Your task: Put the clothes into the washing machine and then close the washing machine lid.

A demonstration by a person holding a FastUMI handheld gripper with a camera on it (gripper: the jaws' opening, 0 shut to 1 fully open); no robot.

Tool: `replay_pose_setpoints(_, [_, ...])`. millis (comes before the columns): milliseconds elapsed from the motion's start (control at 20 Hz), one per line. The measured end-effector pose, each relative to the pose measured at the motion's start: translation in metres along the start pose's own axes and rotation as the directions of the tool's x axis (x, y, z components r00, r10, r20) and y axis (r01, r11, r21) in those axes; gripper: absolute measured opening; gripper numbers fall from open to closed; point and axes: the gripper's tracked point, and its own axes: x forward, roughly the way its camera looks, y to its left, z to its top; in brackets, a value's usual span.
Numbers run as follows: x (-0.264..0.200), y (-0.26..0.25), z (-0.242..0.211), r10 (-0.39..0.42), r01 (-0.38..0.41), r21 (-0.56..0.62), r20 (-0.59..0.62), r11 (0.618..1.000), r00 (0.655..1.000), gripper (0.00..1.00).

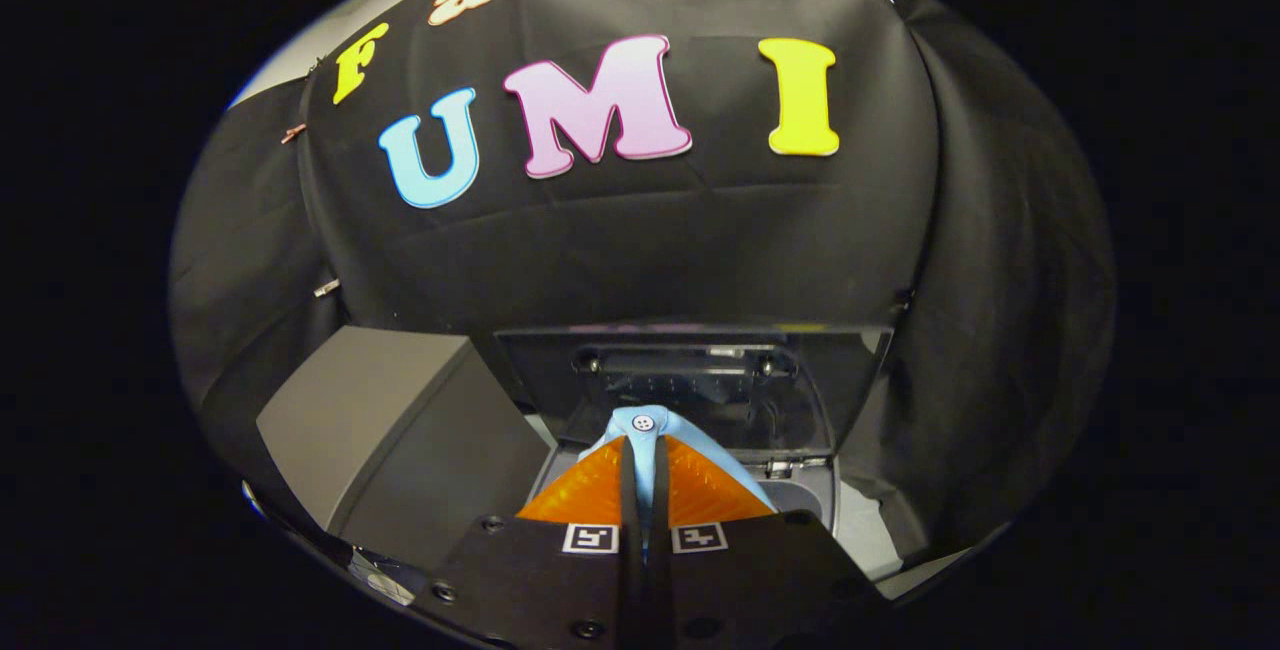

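Note:
My gripper (645, 450) is shut on a light blue garment (643, 422), a strip of the cloth pinched between both fingers with a white button showing just past the tips. Beyond the fingers stands the washing machine, its dark see-through lid (700, 380) raised upright against the booth wall. A part of the machine's grey top and tub opening (800, 495) shows to the right of the fingers, below the held cloth. Most of the garment hangs hidden under the gripper.
A grey box-shaped unit (390, 440) stands close on the left of the washing machine. Black cloth walls close in behind and on the right. A pale surface (865, 535) shows to the right of the machine.

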Motion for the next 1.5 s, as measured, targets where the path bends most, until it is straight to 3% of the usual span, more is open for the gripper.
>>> replay_pose_setpoints(350, [0.044,-0.005,-0.068,-0.063,0.059,-0.036,-0.12,0.998,0.991,0.05])
replay_pose_setpoints(800, [0.091,-0.033,-0.164,-0.135,0.127,-0.049,-0.278,0.991,0.951,0.05])
replay_pose_setpoints(1150, [0.099,-0.032,-0.188,-0.148,0.129,-0.079,-0.31,0.988,0.939,0.05])
replay_pose_setpoints(1300, [0.105,-0.028,-0.195,-0.117,0.119,-0.013,-0.327,0.993,0.938,0.05])
replay_pose_setpoints(1350, [0.107,-0.026,-0.198,-0.092,0.103,0.016,-0.339,0.995,0.936,0.14])
replay_pose_setpoints(1400, [0.099,-0.02,-0.189,-0.067,0.087,0.047,-0.325,0.995,0.943,0.35])
replay_pose_setpoints(1500, [0.104,-0.035,-0.175,-0.127,0.134,0.012,-0.255,0.991,0.959,0.76])
